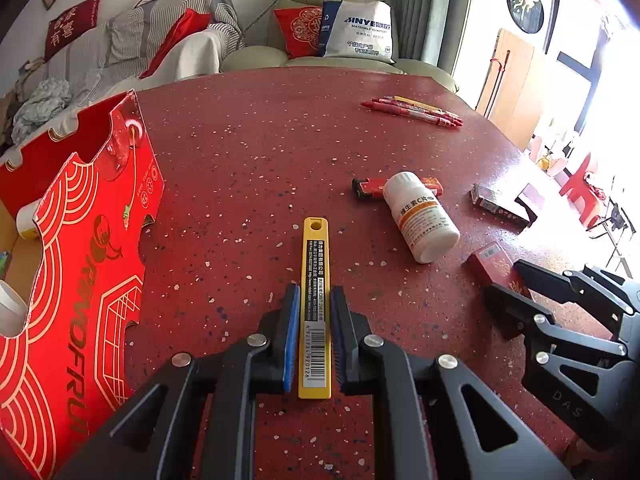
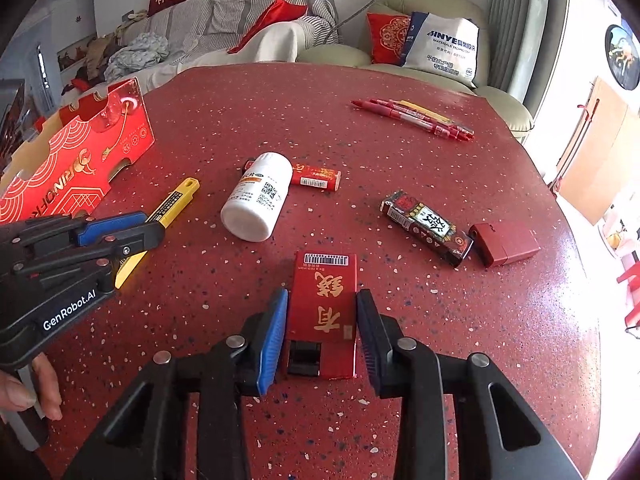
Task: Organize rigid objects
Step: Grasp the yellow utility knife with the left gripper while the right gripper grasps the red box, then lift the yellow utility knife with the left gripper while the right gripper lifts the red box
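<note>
From your left wrist camera, the flat yellow plastic blade case with the barcode label [image 1: 315,308] lies on the speckled red tabletop [image 1: 260,152], its long axis running straight away from you, in line with the fingers. Your left gripper [image 1: 315,336] straddles its near half: the blue pads stand spread just beside each long edge, a thin gap showing on both sides, so nothing is pinched yet. That alignment is what the next move seems to hinge on; closing across the narrow width should catch it squarely. The red printed cardboard box with scalloped cut-outs [image 1: 80,240] stands to your left, near the case, and is the likely drop spot. The white plastic pill bottle lying on its side [image 1: 420,216] is ahead to the right, well apart.

From your right wrist camera, the red rectangular cigarette pack with gold characters [image 2: 324,312] lies flat, long axis also pointing away along the fingers. Your right gripper [image 2: 322,336] brackets its near half with the pads spread, the left pad almost touching, the right one showing a sliver of table. It holds nothing. The box sits far off to the left here, so your left hand is the nearer one to it; the right has the table to cross.
</note>
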The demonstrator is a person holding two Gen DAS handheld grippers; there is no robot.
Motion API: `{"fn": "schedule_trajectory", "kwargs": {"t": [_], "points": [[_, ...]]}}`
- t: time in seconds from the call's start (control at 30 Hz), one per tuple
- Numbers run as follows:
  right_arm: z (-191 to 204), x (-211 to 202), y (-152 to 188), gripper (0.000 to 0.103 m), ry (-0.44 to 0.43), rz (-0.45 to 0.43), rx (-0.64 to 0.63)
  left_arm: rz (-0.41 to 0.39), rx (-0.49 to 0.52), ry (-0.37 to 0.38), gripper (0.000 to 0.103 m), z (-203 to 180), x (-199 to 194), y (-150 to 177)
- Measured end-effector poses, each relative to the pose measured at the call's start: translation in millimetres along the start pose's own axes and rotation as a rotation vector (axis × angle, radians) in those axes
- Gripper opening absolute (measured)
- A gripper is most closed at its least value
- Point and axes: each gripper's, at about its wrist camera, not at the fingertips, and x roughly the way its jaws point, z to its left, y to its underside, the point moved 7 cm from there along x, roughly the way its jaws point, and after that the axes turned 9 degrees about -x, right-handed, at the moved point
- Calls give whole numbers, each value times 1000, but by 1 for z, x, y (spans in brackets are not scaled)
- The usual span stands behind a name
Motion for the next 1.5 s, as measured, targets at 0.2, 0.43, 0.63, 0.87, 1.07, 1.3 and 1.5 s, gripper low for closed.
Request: {"fn": "schedule_trajectory", "kwargs": {"t": [0.2, 0.43, 0.63, 0.87, 1.07, 1.3, 1.5], "points": [[1, -1, 0, 36, 5, 0, -2, -16, 67, -82, 16, -8, 0, 2], [1, -1, 0, 36, 1, 0, 2, -14, 57, -71, 16, -8, 1, 2], [0, -1, -1, 36, -10, -3, 12, -10, 42, -55, 15, -7, 1, 3], [-2, -1, 0, 36, -23, -5, 22, 3, -29, 44, 15, 4, -14, 14], [-3, -1, -1, 36, -26, -6, 25, 1, 9, -1, 15, -2, -14, 15], [-1, -2, 0, 36, -15, 4, 19, -5, 45, -60, 16, -8, -10, 15], [1, -6, 4, 36, -10, 2, 38, -8, 53, -68, 16, -9, -9, 15]]}}
